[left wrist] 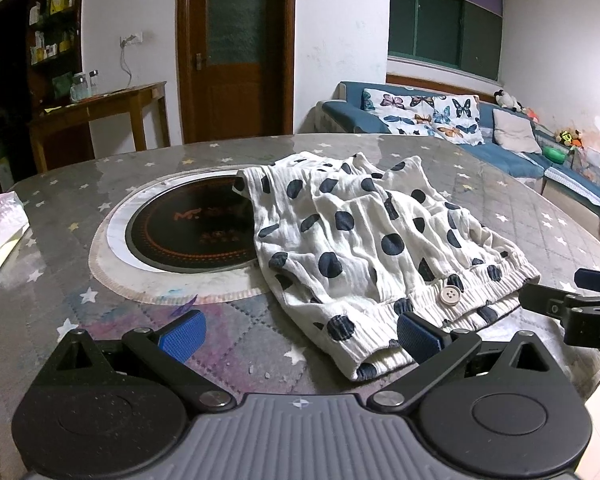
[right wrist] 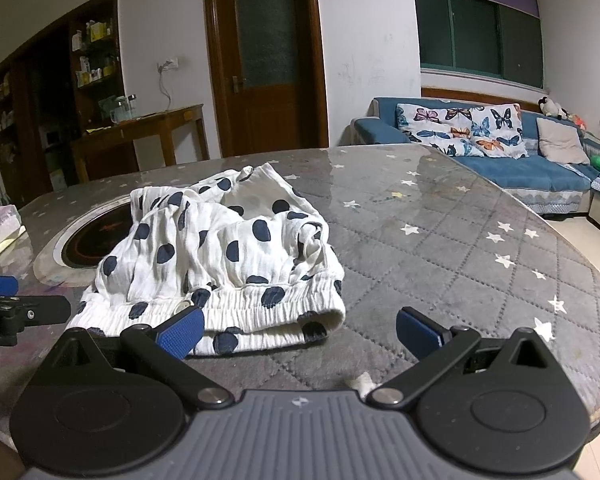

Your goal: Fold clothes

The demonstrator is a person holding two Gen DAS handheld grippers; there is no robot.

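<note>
White shorts with dark navy dots (left wrist: 364,240) lie crumpled on the table, elastic waistband with a white button (left wrist: 450,294) toward me. My left gripper (left wrist: 300,338) is open and empty, just short of the waistband's left corner. My right gripper (right wrist: 298,334) is open and empty at the waistband's right corner; its left pad (right wrist: 180,334) is over the waistband edge. The shorts show in the right wrist view (right wrist: 220,248) too. Each gripper's fingers show at the edge of the other's view (left wrist: 568,304) (right wrist: 20,312).
The table (right wrist: 460,248) has a grey quilted star-pattern cover. A round black induction hob (left wrist: 188,228) is set in it, partly under the shorts. A tissue pack (left wrist: 0,220) and a marker (left wrist: 0,260) lie at the left. A blue sofa (left wrist: 500,152) stands beyond the right edge.
</note>
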